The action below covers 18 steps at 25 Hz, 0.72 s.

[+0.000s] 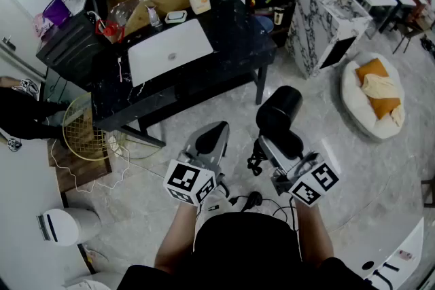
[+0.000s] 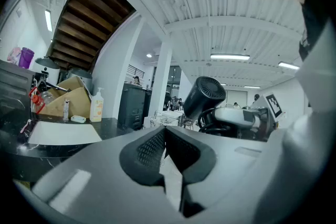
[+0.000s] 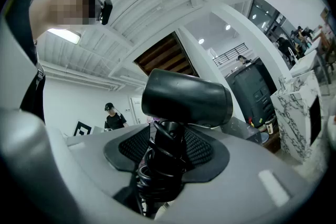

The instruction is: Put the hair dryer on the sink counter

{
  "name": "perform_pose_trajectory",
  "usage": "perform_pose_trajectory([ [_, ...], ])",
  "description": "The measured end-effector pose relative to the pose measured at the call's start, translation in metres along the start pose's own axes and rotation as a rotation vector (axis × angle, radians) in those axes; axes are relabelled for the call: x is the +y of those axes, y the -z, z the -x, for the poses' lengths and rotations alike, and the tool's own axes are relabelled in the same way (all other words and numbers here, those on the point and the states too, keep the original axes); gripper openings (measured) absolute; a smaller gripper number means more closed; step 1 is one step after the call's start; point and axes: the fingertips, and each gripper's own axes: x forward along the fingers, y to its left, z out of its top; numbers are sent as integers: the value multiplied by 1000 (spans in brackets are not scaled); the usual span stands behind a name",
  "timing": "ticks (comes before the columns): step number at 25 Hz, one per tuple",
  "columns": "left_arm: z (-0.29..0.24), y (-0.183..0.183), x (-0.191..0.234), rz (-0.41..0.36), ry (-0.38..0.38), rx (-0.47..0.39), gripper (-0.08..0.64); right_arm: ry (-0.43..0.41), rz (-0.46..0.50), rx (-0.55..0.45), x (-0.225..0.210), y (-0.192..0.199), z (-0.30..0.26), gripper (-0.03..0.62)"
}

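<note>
The right tongs (image 3: 167, 147) are clamping the black, cord-wrapped hair dryer (image 3: 186, 98) by its handle, holding it aloft. This is apparently the carry step. The left tongs (image 2: 166, 139) are sitting together, empty. Next — likely reaching the white marble-patterned sink table (image 1: 325, 18).

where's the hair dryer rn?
Head view, centre-right: the hair dryer is clamped by its handle in the right gripper, above the floor, just right of the left gripper and short of the black table.
</note>
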Motion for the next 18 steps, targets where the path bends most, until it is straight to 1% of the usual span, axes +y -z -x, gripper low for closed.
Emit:
perform_pose_trajectory([
  [4, 23, -1, -18, -2, 0, -11, -2, -17, 28, -5, 24, -3, 14, 204],
  [8, 38, 4, -26, -1, -8, -10, -2, -36, 26, -11, 40, -1, 21, 204],
  [13, 44, 5, -37, -2, -5, -5, -2, -27, 36, -7, 42, -2, 31, 204],
  [18, 44, 6, -53, -5, -6, -4, -2, -32, -11, -18, 37, -8, 41, 206],
])
